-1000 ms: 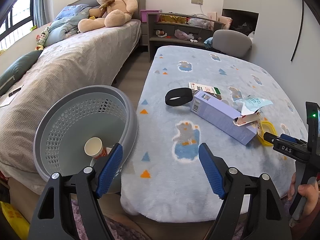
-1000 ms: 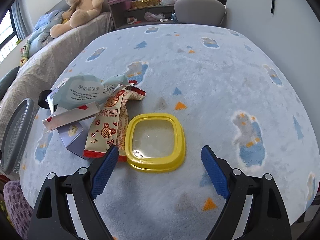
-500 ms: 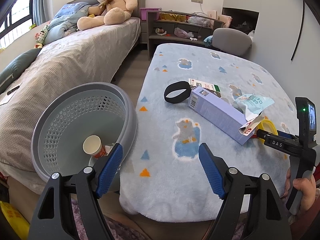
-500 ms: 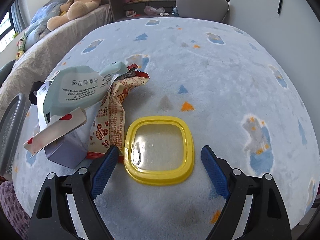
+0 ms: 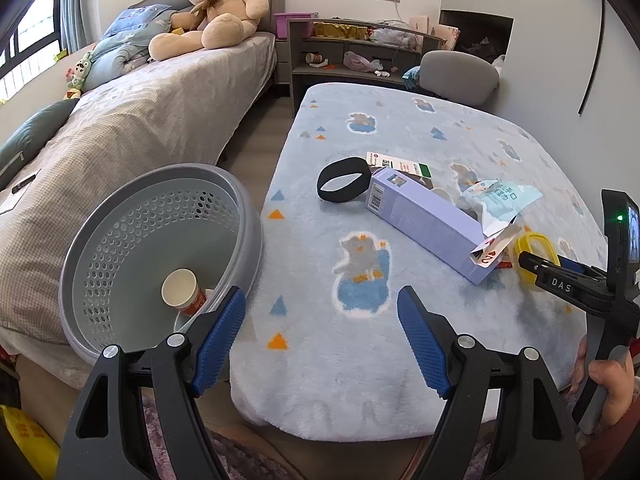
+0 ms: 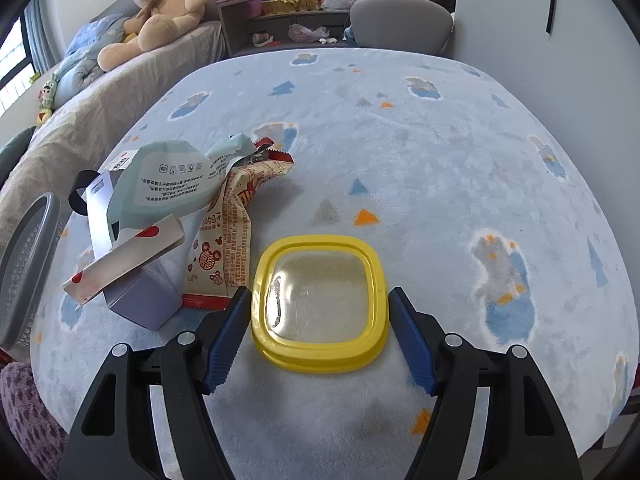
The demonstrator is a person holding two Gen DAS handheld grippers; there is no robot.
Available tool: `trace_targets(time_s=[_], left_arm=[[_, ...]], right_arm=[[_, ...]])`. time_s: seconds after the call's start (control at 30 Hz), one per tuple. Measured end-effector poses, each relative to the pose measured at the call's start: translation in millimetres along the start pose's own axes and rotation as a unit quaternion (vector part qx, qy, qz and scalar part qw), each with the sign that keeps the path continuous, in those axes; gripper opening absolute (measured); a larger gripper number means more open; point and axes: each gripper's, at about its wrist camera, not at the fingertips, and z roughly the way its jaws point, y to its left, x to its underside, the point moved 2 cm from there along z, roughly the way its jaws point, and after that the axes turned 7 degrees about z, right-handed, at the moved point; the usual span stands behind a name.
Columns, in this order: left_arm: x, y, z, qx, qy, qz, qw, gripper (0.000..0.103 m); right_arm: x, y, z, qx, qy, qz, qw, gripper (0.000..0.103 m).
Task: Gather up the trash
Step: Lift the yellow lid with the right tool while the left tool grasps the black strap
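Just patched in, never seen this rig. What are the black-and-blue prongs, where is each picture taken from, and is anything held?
A person holds a two-finger gripper in each hand. Each picture comes from a camera on one gripper, looking along its fingers. The left gripper is open and empty, beside the grey basket, which holds a paper cup. The right gripper has just been closing its fingers onto the yellow lid, which lies on the blue cloth. Nearby are a purple box, snack wrappers and a black band.
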Motion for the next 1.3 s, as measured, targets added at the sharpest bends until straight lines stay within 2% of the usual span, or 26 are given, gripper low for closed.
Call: trace_targets(time_s=[0.2,0.4,0.63,0.8,1.0,1.3], left_arm=[[-10,-8,3,0.004,-0.001,0.008,1.0,0.075],[-34,-5,16,0.002,-0.001,0.002,1.0,0.075],[-58,11,50,-0.039,0.001,-0.016,0.9991,0.075],[-67,14,80,-0.049,0.003,-0.034,0.9982,0.075],[-78,11,113,-0.074,0.004,-0.028,0.9968,0.075],[-86,7,147,-0.088,0.013,-0.027,0.9956,0.074]], right_arm=[[3,-5,-13,-0.01,-0.011,0.013,1.0,0.068],[4,-7,-22,-0.027,-0.019,0.021,0.999,0.068],[3,-11,-25,-0.044,-0.021,0.033,0.998,0.068],[1,-13,-26,-0.05,-0.023,0.042,0.998,0.068],[-2,-16,-27,-0.057,-0.026,0.048,0.997,0.068],[-6,-23,-34,-0.08,-0.037,0.06,0.994,0.068]])
